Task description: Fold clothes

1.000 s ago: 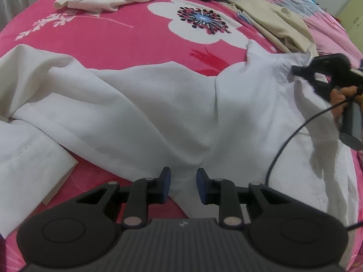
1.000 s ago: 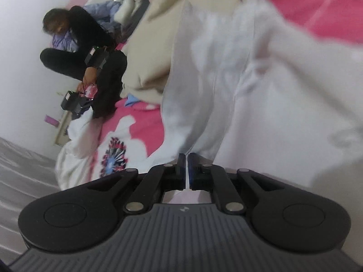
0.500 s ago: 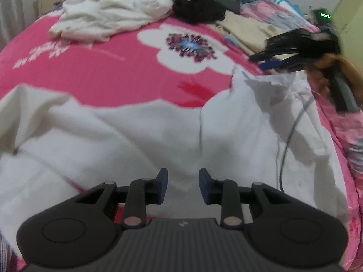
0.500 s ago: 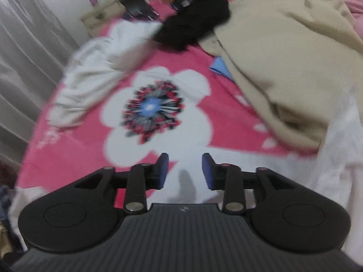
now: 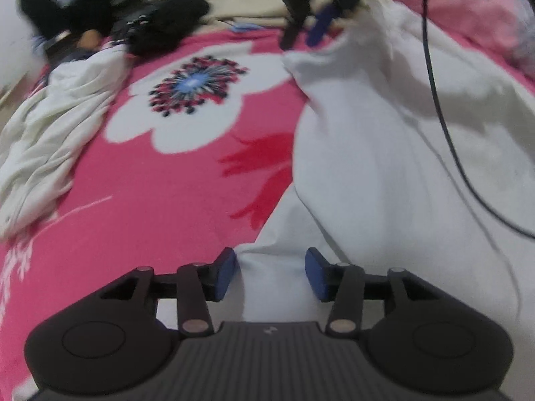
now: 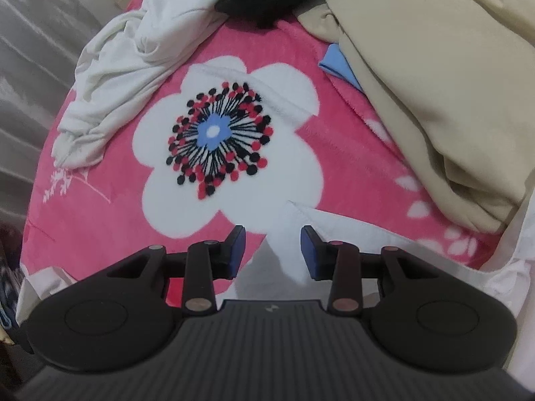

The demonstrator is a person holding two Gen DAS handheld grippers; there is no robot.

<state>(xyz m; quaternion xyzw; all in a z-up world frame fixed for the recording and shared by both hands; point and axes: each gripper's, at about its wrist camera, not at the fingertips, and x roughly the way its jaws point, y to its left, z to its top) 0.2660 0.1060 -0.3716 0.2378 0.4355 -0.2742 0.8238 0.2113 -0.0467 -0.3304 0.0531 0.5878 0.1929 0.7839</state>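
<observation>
From the left wrist, the left gripper (image 5: 271,272) hung released, its jaws parted over a low fold of the white garment (image 5: 384,153) spread across the pink floral bed (image 5: 160,200), the right gripper blurred at the cloth's far corner. From the right wrist, the right gripper (image 6: 273,252), clenched on that garment a second earlier, now stood released above the corner (image 6: 301,215) it had dropped, suggesting the hem was laid down and a fresh grasp must come next.

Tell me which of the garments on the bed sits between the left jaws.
The flat white shirt, spread over the pink blanket; its edge lies between the open left gripper jaws. The crumpled white, black and beige garments lie farther off.
</observation>
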